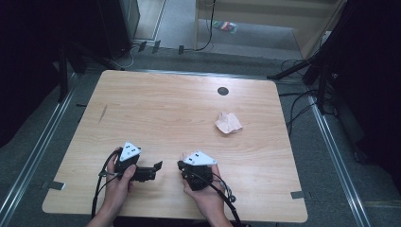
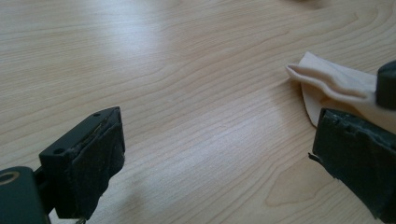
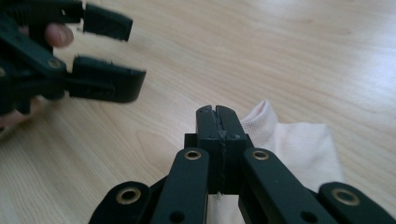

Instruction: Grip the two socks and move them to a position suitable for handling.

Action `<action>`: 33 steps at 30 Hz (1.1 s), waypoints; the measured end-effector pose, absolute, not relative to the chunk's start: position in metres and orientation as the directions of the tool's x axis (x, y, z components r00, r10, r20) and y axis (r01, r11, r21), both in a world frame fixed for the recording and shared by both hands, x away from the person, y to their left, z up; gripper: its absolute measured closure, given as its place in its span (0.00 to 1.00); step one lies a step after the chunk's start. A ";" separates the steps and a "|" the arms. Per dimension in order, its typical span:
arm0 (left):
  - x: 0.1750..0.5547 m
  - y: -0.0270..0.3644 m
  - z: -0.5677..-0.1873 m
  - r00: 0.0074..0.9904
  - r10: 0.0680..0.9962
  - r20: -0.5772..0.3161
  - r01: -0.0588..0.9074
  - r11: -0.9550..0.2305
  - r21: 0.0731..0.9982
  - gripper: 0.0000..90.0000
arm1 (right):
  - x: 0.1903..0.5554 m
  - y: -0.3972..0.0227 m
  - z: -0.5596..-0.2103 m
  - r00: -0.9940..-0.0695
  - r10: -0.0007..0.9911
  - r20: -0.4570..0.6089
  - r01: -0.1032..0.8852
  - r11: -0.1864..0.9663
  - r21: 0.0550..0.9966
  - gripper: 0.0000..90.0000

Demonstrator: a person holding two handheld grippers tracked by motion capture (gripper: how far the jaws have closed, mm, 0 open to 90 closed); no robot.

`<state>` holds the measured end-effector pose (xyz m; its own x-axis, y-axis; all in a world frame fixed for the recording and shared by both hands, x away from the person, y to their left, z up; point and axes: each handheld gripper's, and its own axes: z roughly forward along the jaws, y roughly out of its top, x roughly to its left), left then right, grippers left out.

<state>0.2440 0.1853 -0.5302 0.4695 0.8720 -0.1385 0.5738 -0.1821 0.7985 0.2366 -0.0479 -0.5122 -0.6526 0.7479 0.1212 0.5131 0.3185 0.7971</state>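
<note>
A crumpled pale pink cloth (image 1: 228, 123) lies on the wooden table (image 1: 156, 109), right of the middle. Near the front edge, a person's hands hold both grippers with their tips turned toward each other. My left gripper (image 1: 158, 166) stands wide open with nothing between its jaws (image 2: 219, 154); the cloth (image 2: 327, 84) lies beyond its right jaw. My right gripper (image 1: 181, 165) is shut, its pads pressed together with nothing visible between them (image 3: 217, 114). In the right gripper view the cloth (image 3: 299, 144) lies on the table behind the jaws, and the open left gripper (image 3: 105, 51) is at upper left.
A black round grommet (image 1: 222, 91) sits near the table's far edge and a thin dark mark (image 1: 102, 113) at its left. Cables (image 1: 227, 196) trail from the grippers toward the front edge. Dark stands and cords (image 1: 307, 71) surround the table on the floor.
</note>
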 end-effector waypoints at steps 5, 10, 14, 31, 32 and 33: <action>0.243 0.179 -0.531 0.482 0.864 -0.144 0.575 -0.187 0.797 0.03 | 0.237 -0.057 -0.501 -0.633 0.763 0.134 0.501 0.271 0.822 1.00; 0.242 0.167 -0.532 0.515 0.841 -0.166 0.578 -0.197 0.792 0.03 | 0.237 -0.067 -0.495 -0.608 0.780 0.151 0.502 0.230 0.834 1.00; 0.243 0.155 -0.531 0.538 0.823 -0.181 0.575 -0.201 0.793 0.08 | 0.238 -0.080 -0.490 -0.577 0.799 0.167 0.501 0.186 0.845 1.00; 0.255 0.093 -0.545 0.581 0.796 -0.170 0.628 -0.305 0.716 0.59 | 0.240 -0.122 -0.486 -0.485 0.847 0.217 0.513 0.075 0.855 1.00; 0.255 0.092 -0.545 0.577 0.799 -0.169 0.629 -0.303 0.716 0.62 | 0.240 -0.123 -0.486 -0.486 0.847 0.216 0.510 0.075 0.857 1.00; 0.255 0.093 -0.545 0.573 0.803 -0.166 0.630 -0.302 0.716 0.67 | 0.240 -0.123 -0.486 -0.486 0.846 0.218 0.511 0.073 0.856 1.00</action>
<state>0.2553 0.0929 -0.5452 0.5729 0.8026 -0.1661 0.6299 -0.3015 0.7157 0.2402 -0.1230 -0.4862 -0.4859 0.8463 0.2183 0.5112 0.0726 0.8564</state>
